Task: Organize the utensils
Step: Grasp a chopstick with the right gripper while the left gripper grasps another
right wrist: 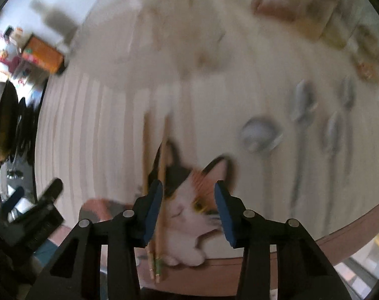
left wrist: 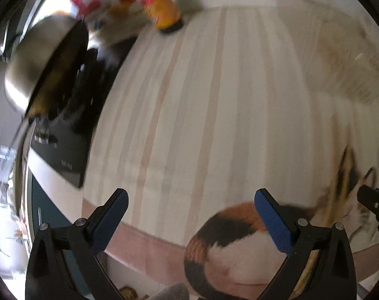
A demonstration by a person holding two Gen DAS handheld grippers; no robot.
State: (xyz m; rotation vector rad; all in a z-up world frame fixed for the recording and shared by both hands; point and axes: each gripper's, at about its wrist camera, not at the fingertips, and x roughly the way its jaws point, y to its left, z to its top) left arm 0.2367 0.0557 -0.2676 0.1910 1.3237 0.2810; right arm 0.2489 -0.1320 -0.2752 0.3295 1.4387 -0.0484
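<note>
My right gripper (right wrist: 188,210) fills the near foreground, jaws partly open; the chopsticks (right wrist: 162,175) stand between them, close against the left pad, contact unclear through blur. They lie over the calico cat picture (right wrist: 187,215) at the edge of the striped table (right wrist: 102,125). Blurred spoons (right wrist: 301,115) lie at two o'clock, beside a small round cup (right wrist: 260,135). My left gripper (left wrist: 191,217) stands wide open and empty above the table edge; steel pan (left wrist: 39,65) at ten o'clock, orange carton (left wrist: 162,5) at twelve.
</note>
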